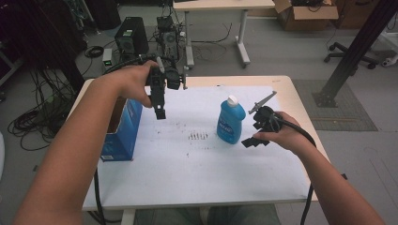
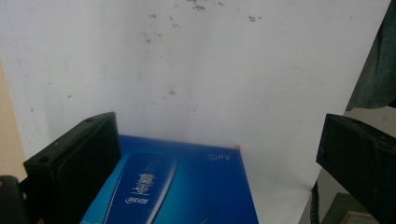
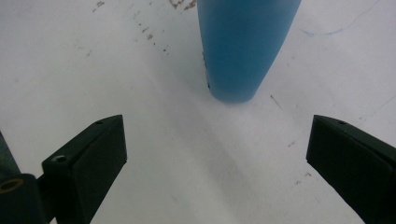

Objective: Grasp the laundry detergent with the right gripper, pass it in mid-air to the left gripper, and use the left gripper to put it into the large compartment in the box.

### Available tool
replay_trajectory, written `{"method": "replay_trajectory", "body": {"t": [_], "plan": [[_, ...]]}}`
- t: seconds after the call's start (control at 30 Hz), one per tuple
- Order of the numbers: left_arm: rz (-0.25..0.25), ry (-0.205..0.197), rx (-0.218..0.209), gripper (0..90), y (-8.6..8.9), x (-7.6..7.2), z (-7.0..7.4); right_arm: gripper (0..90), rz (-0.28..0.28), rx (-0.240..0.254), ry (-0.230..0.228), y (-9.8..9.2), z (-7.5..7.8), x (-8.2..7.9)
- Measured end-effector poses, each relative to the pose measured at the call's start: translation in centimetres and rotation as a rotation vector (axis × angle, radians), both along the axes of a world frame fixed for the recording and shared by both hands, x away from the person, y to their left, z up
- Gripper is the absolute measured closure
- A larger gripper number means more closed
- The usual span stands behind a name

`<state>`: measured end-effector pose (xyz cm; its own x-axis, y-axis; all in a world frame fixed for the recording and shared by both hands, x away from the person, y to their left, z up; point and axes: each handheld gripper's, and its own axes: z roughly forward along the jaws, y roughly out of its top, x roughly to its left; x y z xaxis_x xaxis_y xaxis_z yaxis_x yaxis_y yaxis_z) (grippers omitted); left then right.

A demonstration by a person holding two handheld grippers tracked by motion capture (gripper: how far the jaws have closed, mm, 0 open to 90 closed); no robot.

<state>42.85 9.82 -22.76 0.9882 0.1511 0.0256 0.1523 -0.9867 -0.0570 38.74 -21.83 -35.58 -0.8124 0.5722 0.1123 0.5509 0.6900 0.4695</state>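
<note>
The bottle (image 1: 231,120), blue with a white cap, stands upright at centre frame of the high view on the white sheet (image 1: 197,164); the right gripper (image 1: 255,141) is just beside it to the right, jaws spread wide, gripping nothing, not touching it. The left gripper (image 1: 160,110), upper left of centre, hangs released and empty above the sheet beside the open blue box (image 1: 123,133). Beyond the table (image 1: 291,93) lie grey floor, cables and a desk.

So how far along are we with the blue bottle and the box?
Nothing looks done yet: the blue bottle stands upright on the white sheet, ungripped. In hand: the right claw is open, facing the bottle's base. The left claw hangs open above the blue box. Grasping and moving remain.
</note>
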Motion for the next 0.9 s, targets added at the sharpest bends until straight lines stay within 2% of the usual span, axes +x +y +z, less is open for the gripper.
{"method": "replay_trajectory", "body": {"t": [0.37,0.5,0.83,0.9], "plan": [[-0.001,-0.001,0.001,0.2,0.0,0.0,0.0,4.3,0.002,0.111,-0.068,0.4,-1.1,0.7],[0.001,-0.003,-0.003,0.2,0.0,-0.1,0.0,4.2,-0.004,0.128,-0.082,0.5,-1.4,0.9],[0.001,-0.003,-0.001,0.2,0.3,-0.2,0.0,4.2,-0.035,0.214,-0.121,1.0,-2.5,1.5],[0.001,-0.004,-0.001,0.2,0.3,-0.2,0.0,4.2,-0.035,0.215,-0.127,1.0,-2.6,1.5]]}}
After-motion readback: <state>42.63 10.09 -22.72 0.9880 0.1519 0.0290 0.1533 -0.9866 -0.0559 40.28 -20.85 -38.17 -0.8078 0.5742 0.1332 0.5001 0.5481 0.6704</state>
